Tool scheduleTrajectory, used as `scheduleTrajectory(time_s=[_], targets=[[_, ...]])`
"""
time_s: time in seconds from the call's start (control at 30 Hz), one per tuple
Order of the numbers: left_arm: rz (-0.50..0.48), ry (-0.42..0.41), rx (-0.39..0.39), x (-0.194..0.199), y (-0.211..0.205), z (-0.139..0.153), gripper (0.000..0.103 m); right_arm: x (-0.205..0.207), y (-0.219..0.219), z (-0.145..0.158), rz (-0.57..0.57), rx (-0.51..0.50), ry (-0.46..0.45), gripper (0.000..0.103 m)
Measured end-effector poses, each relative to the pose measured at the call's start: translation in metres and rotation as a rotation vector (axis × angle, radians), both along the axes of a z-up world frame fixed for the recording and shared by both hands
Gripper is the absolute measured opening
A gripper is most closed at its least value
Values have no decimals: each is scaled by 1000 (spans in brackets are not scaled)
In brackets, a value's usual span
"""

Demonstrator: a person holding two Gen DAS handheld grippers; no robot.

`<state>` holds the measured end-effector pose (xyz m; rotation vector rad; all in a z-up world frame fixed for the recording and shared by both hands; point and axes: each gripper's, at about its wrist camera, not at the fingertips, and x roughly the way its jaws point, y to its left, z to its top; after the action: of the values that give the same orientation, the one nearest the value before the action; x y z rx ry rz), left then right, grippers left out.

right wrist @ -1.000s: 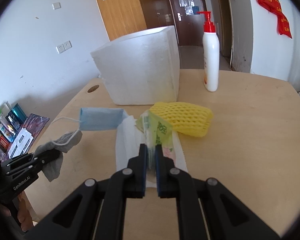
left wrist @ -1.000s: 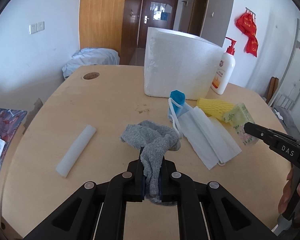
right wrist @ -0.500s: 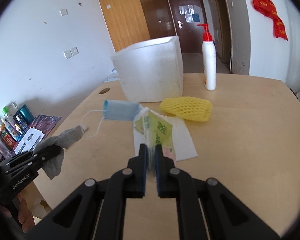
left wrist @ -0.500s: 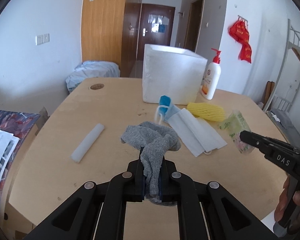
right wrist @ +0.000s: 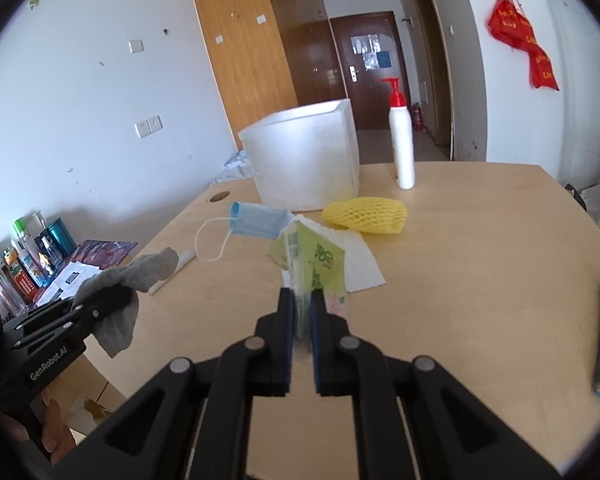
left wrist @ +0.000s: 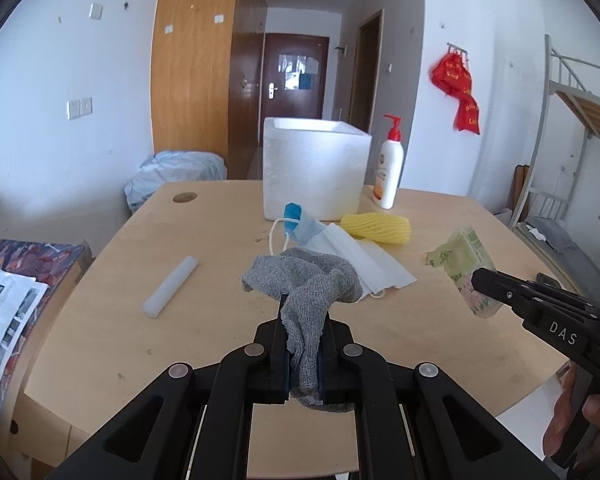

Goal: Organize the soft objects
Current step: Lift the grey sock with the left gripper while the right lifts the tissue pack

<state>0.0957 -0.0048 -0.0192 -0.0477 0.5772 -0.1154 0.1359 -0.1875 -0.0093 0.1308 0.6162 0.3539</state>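
My left claw (left wrist: 304, 346) is clamped on a grey knitted cloth (left wrist: 306, 280), limp and rumpled, its loose end flopping forward over the fingers, clear of the table (left wrist: 112, 320). My right claw (right wrist: 301, 312) pinches a soft green tissue pack (right wrist: 320, 264), crinkly plastic, held on edge above the wood. Landmark: the white foam box (left wrist: 316, 168), blocky and grainy. Just in front of it lie a pleated blue mask (right wrist: 260, 220), a white mask (left wrist: 360, 256) and a yellow foam net sleeve (left wrist: 376, 228); a pump bottle (left wrist: 388, 172) stands beside its right corner; a white foam stick (left wrist: 170, 286) lies well left
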Motion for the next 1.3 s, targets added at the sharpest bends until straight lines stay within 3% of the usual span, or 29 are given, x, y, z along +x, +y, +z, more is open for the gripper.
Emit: scheduleTrajectory(time_s=[0.47,1.03,1.3], targets=[[-21,-85,-4,-47,-4,14,9,-50,3,15,-13,-9,-91,10],[-22,-327,12,-91,-10,66,9,-94,10,67,-38,-11,-343,11],[-8,-377,23,-97,-14,78,9,-96,13,72,-27,-3,-373,11]])
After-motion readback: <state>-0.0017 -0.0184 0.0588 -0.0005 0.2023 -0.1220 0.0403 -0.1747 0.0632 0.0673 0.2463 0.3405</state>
